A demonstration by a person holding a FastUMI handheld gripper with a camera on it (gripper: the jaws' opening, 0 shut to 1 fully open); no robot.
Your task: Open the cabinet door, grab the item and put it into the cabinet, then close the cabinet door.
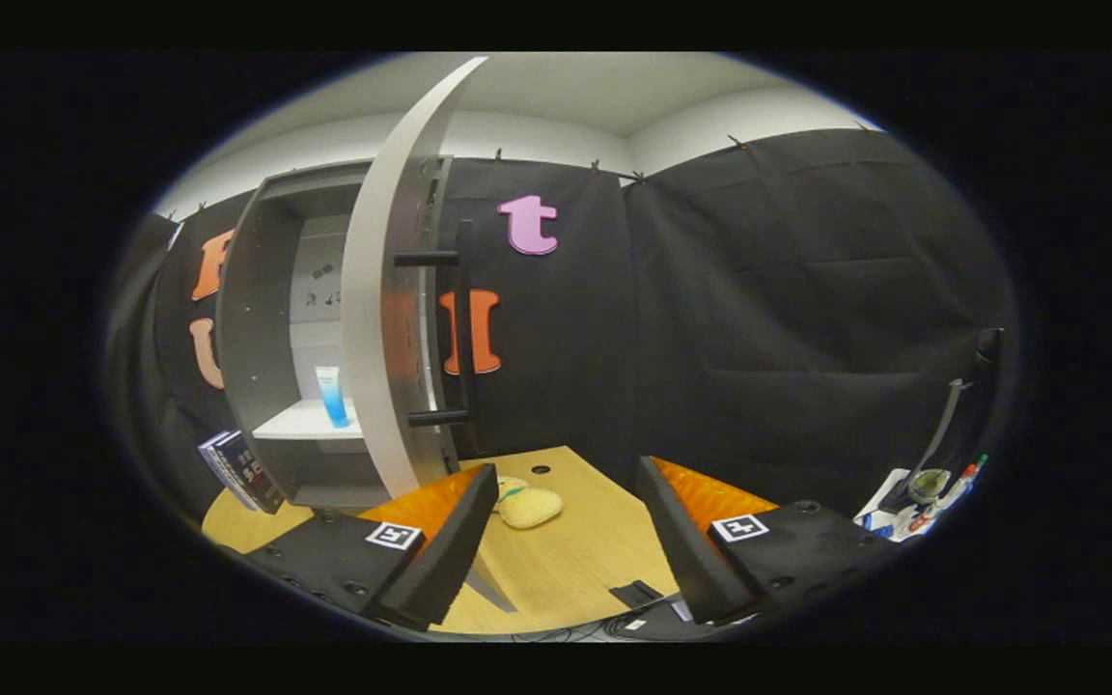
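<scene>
Gripper point(566, 541) open, holding nothing, fingers spread over the bench point(566, 569). Door point(392, 290) stands ajar; tube point(332, 396) upright on the cabinet point(257, 319) shelf. Risk: a hard closing push could jolt the cabinet and topple the tube.

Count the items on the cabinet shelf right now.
1: a blue tube stands upright on the white shelf behind the open door. The door may hide more.

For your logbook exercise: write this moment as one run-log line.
cabinet door: open | blue tube: on shelf | gripper: open, empty | plush toy: on table
</scene>
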